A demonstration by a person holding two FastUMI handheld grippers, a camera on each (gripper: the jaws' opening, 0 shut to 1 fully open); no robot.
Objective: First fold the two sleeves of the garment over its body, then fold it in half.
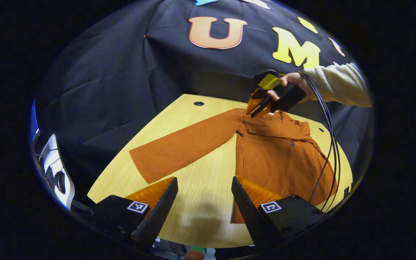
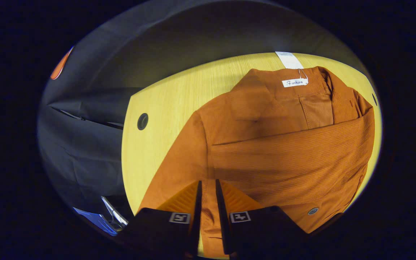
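Note:
An orange button-up garment (image 1: pixel 280 155) lies flat on the wooden table (image 1: pixel 200 209). One sleeve (image 1: pixel 182 148) stretches out flat to the left. In the right gripper view the other sleeve (image 2: pixel 287 159) lies as a band across the garment's body (image 2: pixel 251 108), below the collar label (image 2: pixel 294 82). My left gripper (image 1: pixel 204 184) hangs open over bare table, near the outstretched sleeve's cuff and the garment's lower edge. My right gripper (image 1: pixel 251 113), held by a hand in a cream sleeve (image 1: pixel 338 85), has its tips at the shoulder near the collar. Its jaws (image 2: pixel 208 184) stand almost closed, and the fabric beneath stays flat.
Black cables (image 1: pixel 329 144) hang from the right gripper across the garment's right side. The table has round holes (image 1: pixel 199 103) near its far edge. A white device (image 1: pixel 58 173) stands off the table's left edge. The black cloth wall rises behind.

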